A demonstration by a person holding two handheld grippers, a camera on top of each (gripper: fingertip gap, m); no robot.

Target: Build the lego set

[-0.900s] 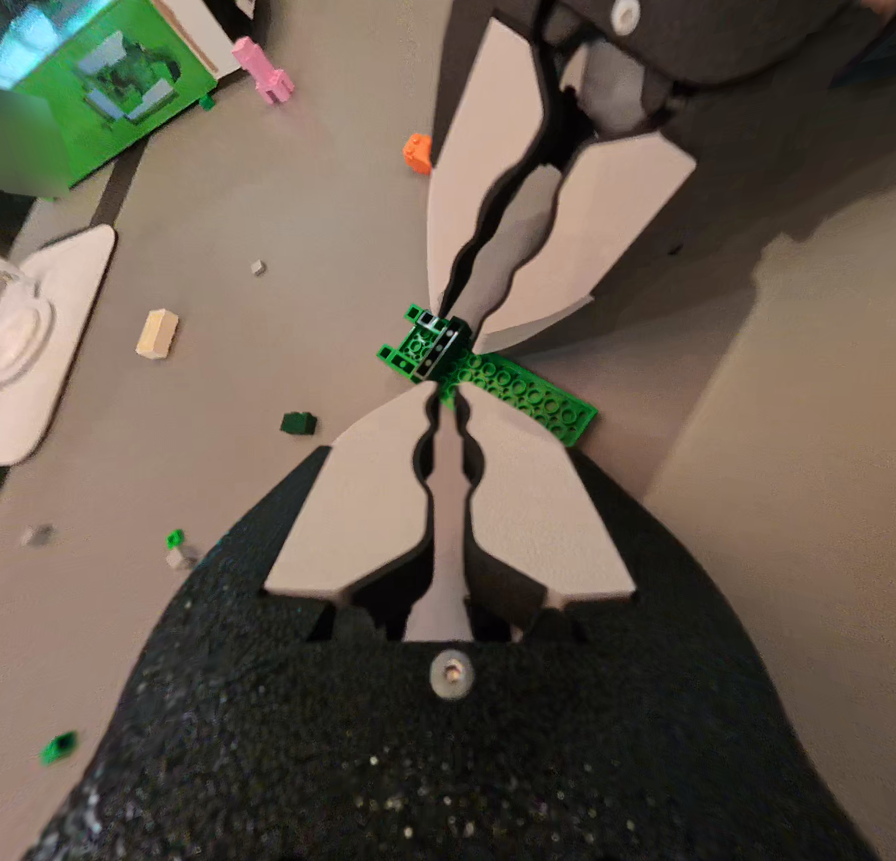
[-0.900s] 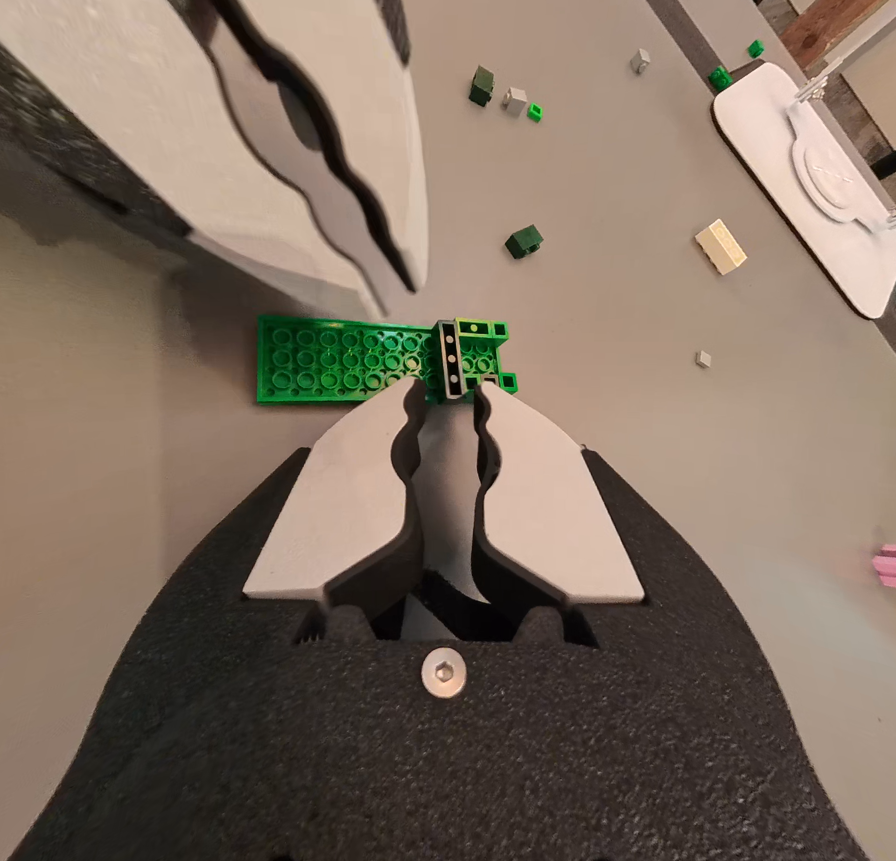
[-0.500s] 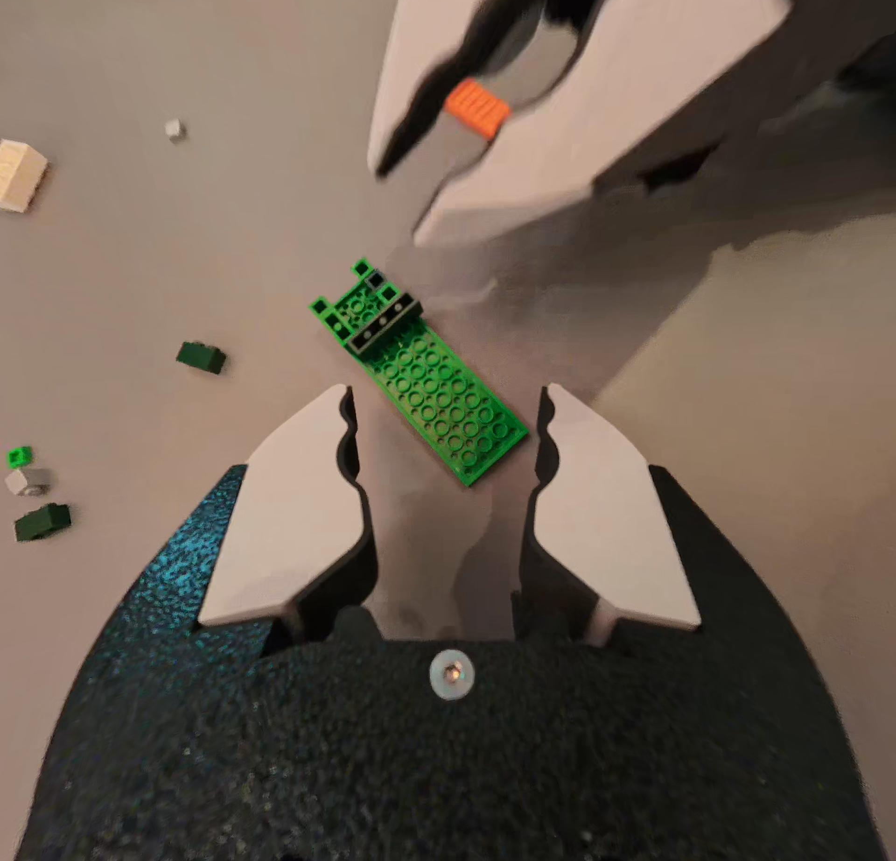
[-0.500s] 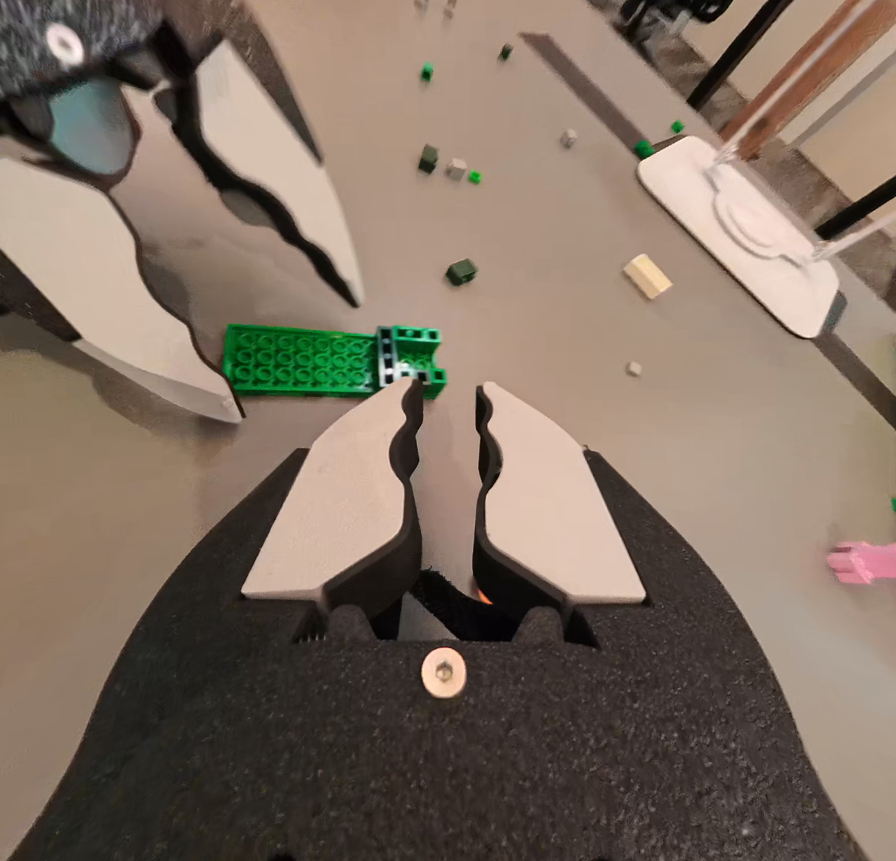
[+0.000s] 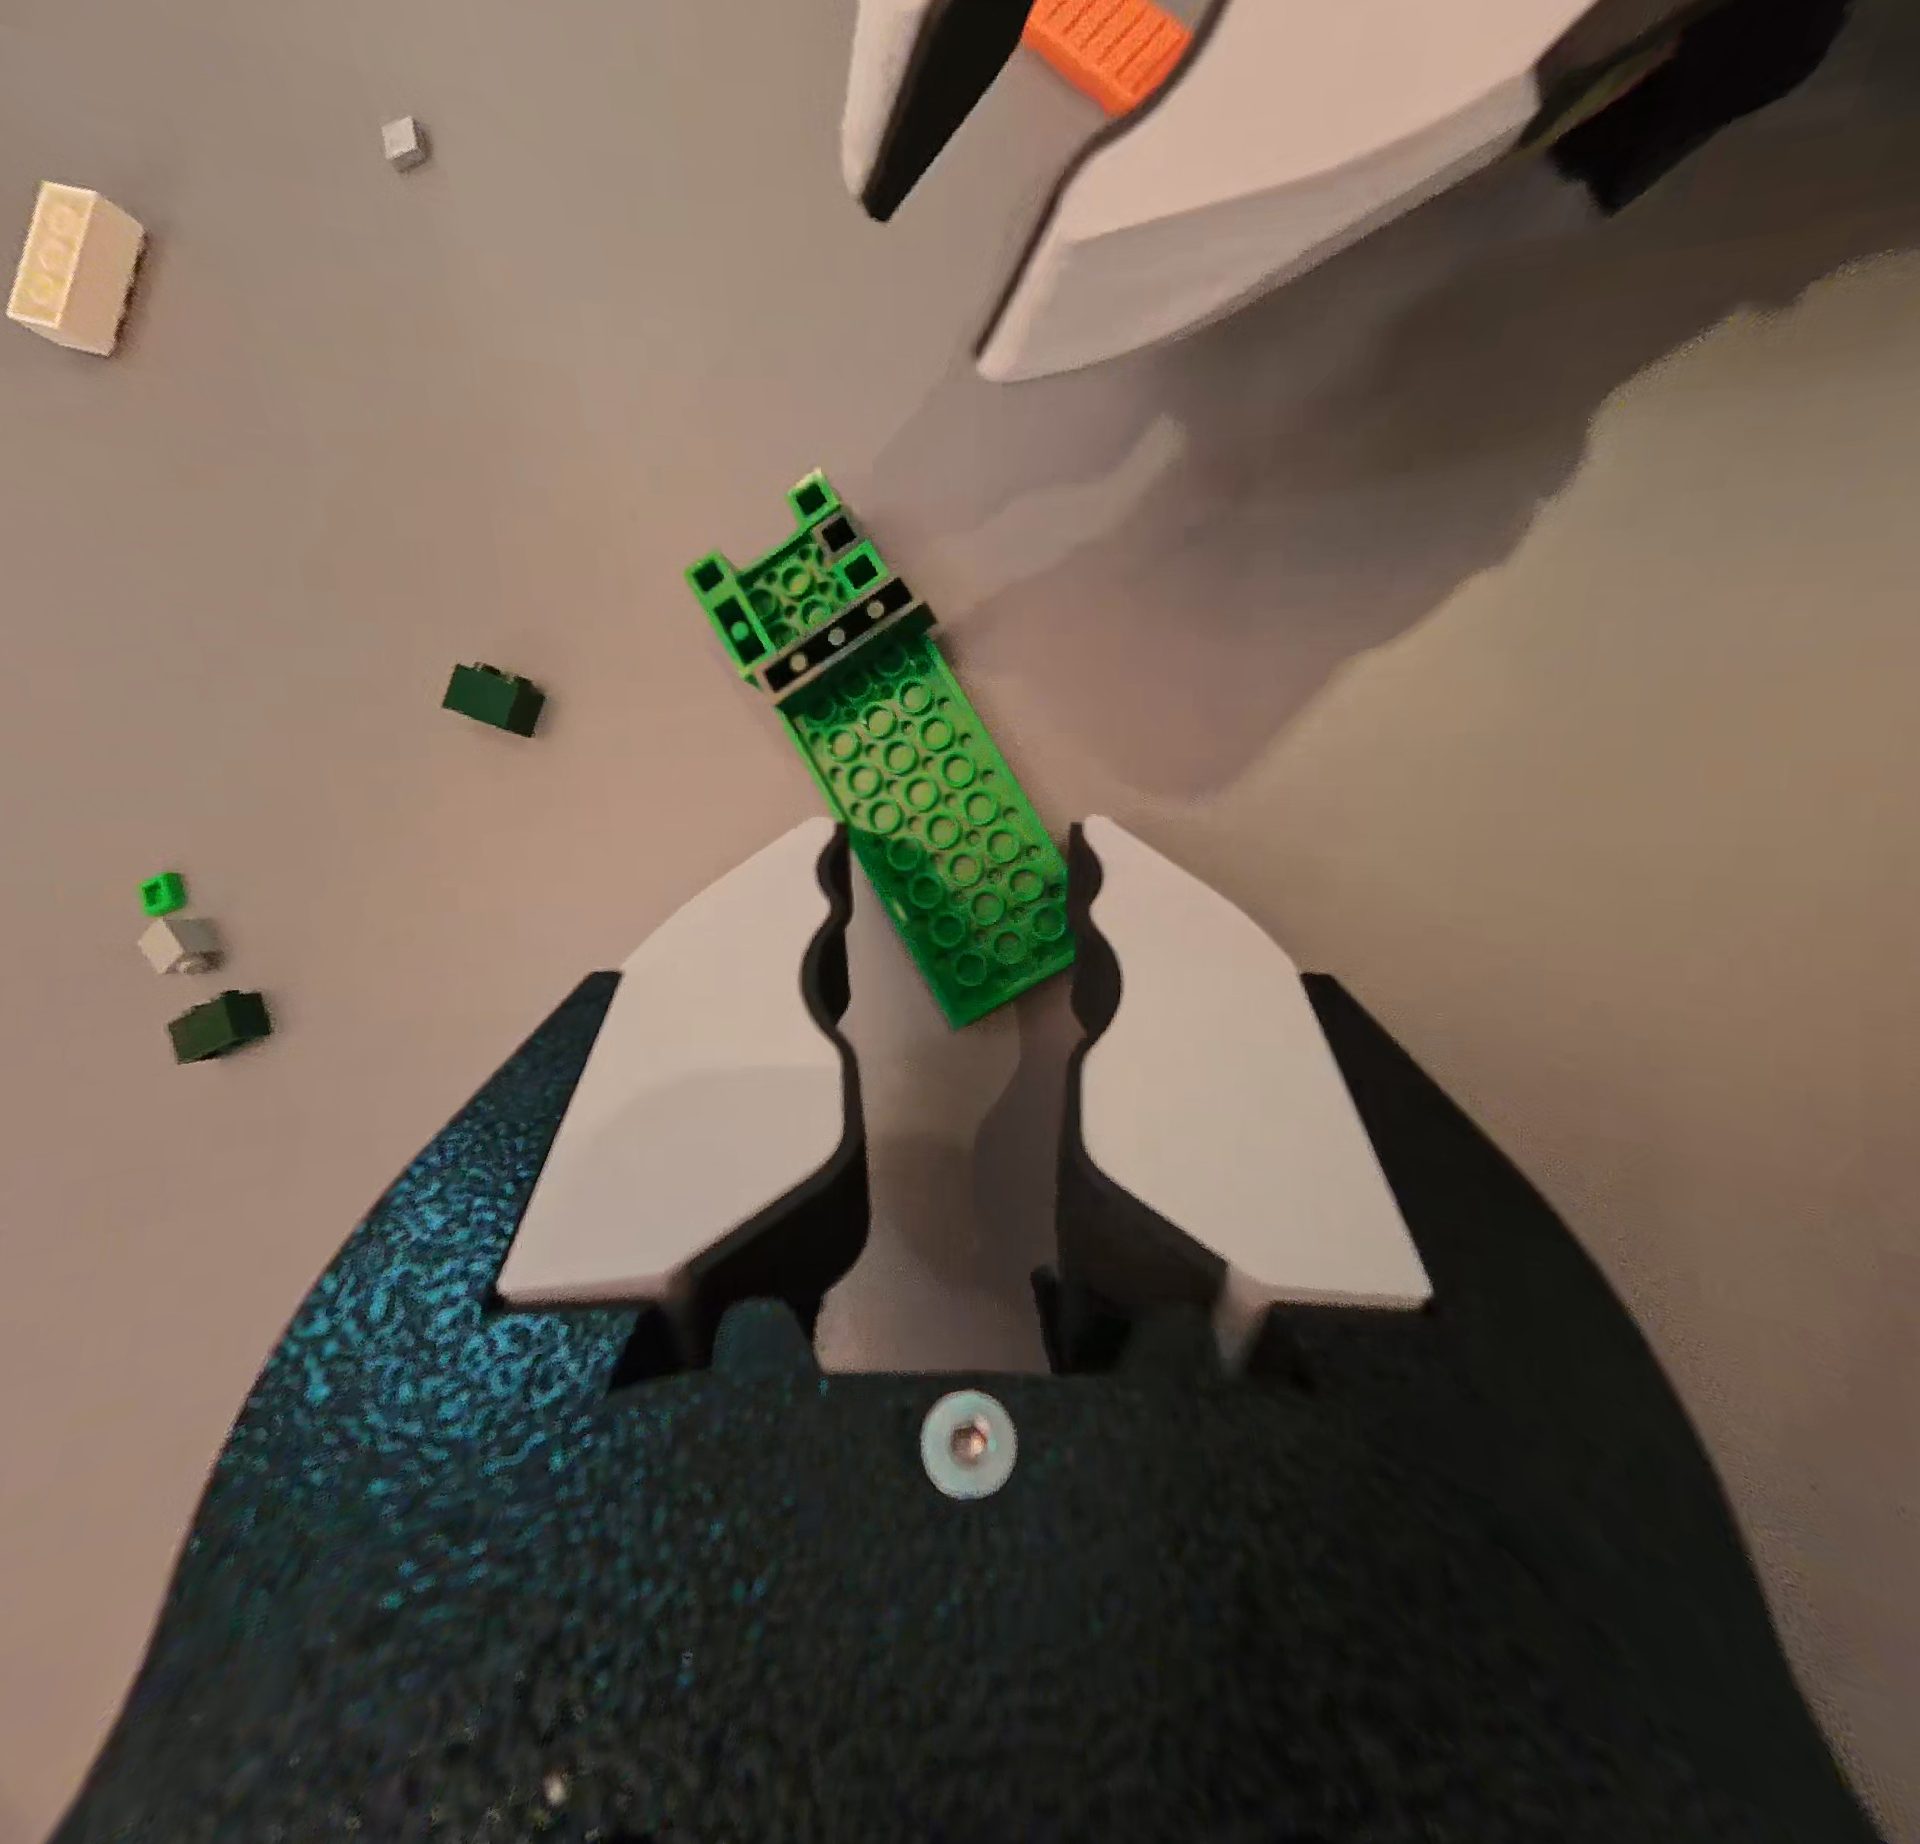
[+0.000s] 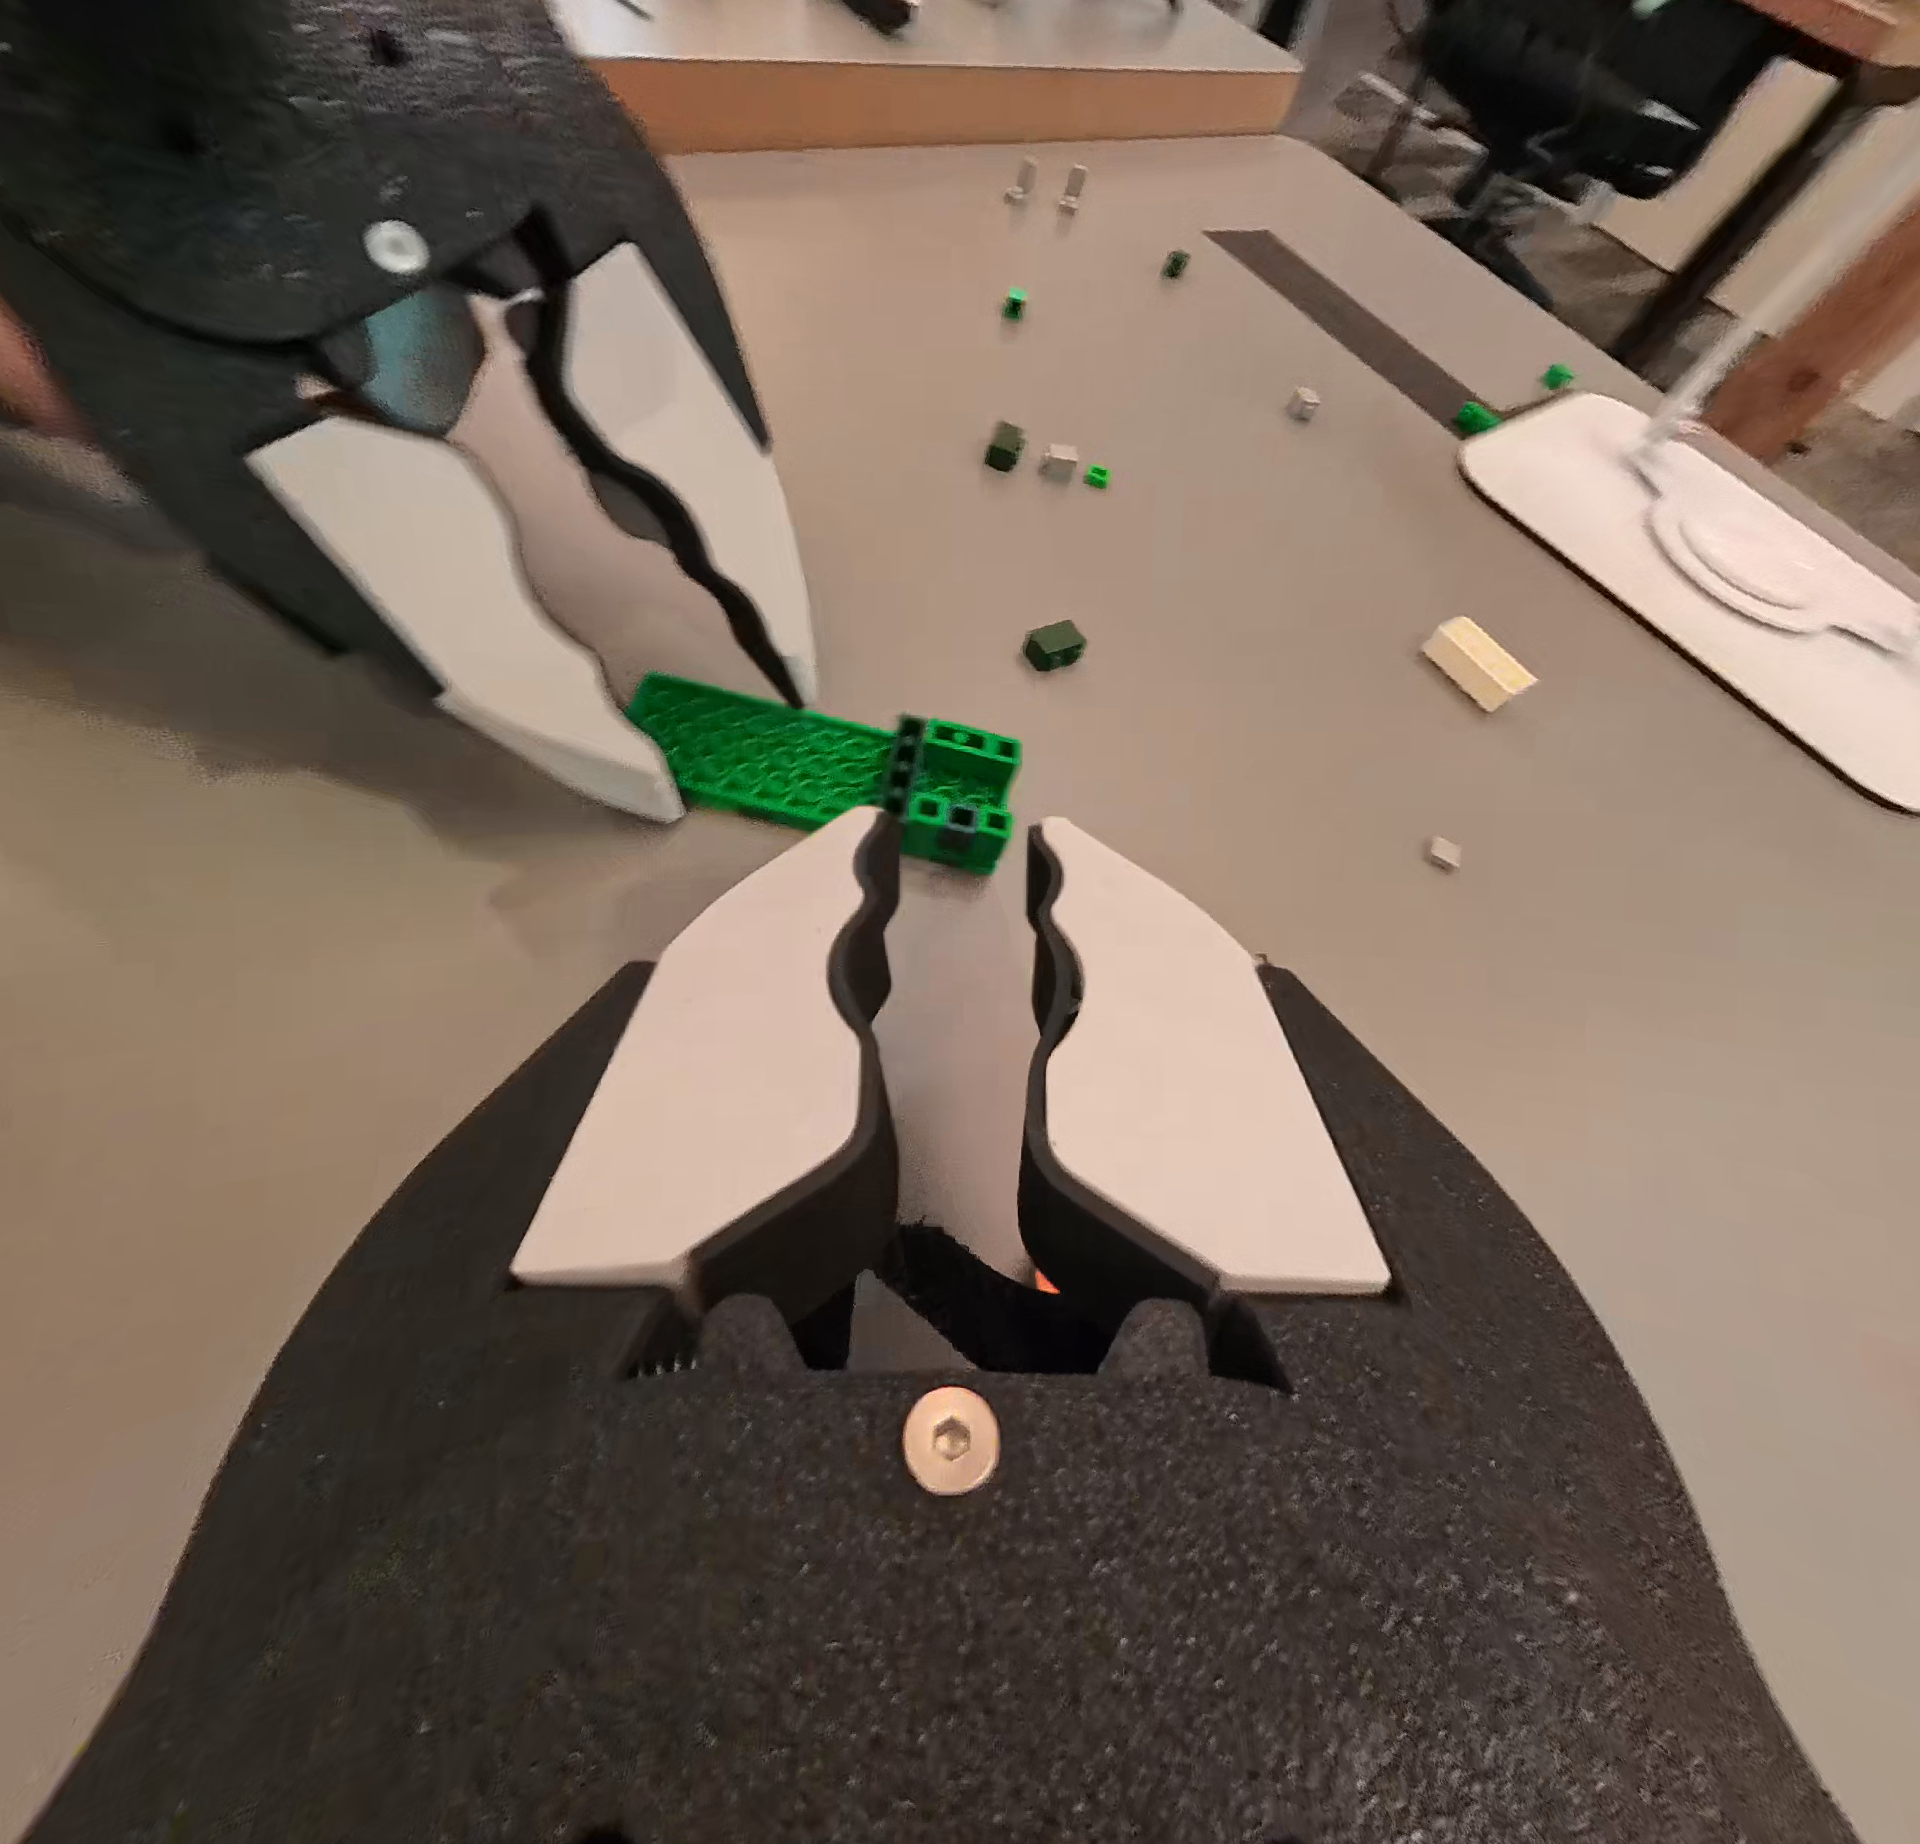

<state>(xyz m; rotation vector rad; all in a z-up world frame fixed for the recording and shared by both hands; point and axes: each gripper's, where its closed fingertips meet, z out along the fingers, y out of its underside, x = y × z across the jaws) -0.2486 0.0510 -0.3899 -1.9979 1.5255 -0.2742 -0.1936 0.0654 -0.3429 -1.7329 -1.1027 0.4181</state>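
Observation:
A bright green plate (image 5: 925,807) lies flat on the grey table, with a black strip (image 5: 842,641) and small green bricks at its far end. My left gripper (image 5: 956,833) has its fingertips against both long edges of the plate's near end, shut on it. The right wrist view shows the plate (image 6: 769,755) with the left gripper (image 6: 732,750) straddling its left end. My right gripper (image 6: 961,833) is partly open and empty at the tips, just short of the bricks at the plate's end. It hovers above the plate in the left wrist view (image 5: 940,282). An orange brick (image 5: 1101,38) shows through its finger gap.
Loose pieces lie left of the plate: two dark green bricks (image 5: 494,698) (image 5: 220,1025), a cream brick (image 5: 73,267), small grey and green bits (image 5: 182,942). A white board (image 6: 1714,589) lies at the table's right edge, with chairs and another table behind. My right fingertips sit around 8 centimetres from my left ones. Left tips and right tips are each some 20 centimetres from the cream brick (image 5: 73,267). Seen from the right wrist view (image 6: 1472,656) as well.
My left gripper opened wide, drew back along the plate, then closed on its near end. My right gripper pulled back from the black strip and lifted away, with its finger gap unchanged.

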